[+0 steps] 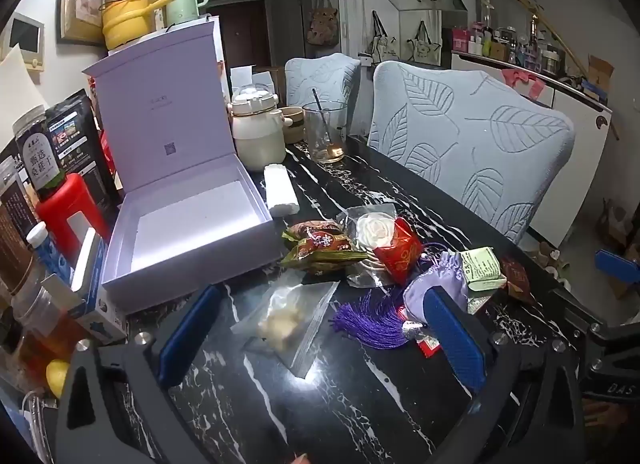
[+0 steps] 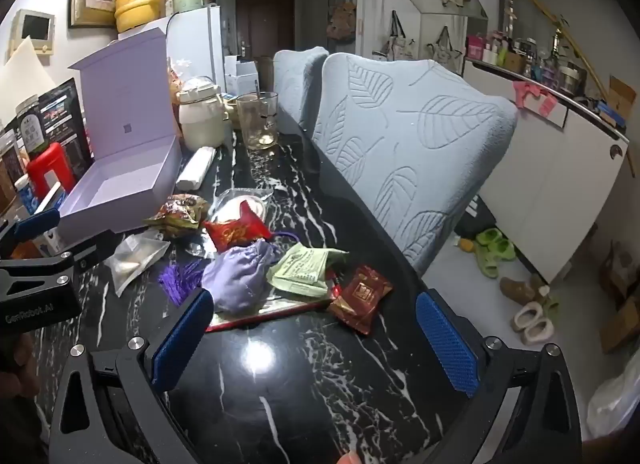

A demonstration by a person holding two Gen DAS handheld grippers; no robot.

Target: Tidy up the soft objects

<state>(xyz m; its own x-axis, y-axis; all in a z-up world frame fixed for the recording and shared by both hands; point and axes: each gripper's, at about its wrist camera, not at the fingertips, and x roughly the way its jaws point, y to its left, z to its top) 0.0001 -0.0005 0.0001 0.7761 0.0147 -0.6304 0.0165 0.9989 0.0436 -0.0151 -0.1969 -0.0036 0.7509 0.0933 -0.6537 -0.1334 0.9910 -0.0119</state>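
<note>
Left gripper: your fingers stand wide apart with nothing between the pads; they hang over the table, above the clear zip bag.
Right gripper: also spread wide and empty, aimed down at the near end of the pile.
Where the soft things lie: all in a loose heap on the table, just right of the open lilac box, which is empty inside.
Clear zip bag: looks very light, slick film around a pale lump. Pinch the lump itself; a grip on the film alone may slide.
Lilac pouch: soft cloth, gathered at the neck, with a purple tassel trailing beside it. Take the plump body; the tassel will dangle and could drag its neighbours.
Red packet: crinkly foil, puffed, resting on the wrapped white flower. Grip across its middle, gently.
White flower in cellophane: probably the most crushable piece. Close lightly on the wrap's edge or lift the red packet off first.
Brown-green snack packets: stacked, touching the box wall; glossy, likely slippery.
Green paper sachet and dark red sachet: flat and thin, lying on the table; hard to get under, so catch a raised corner.
Risk: the glass with a spoon stands well behind the heap; keep swings low.
</note>
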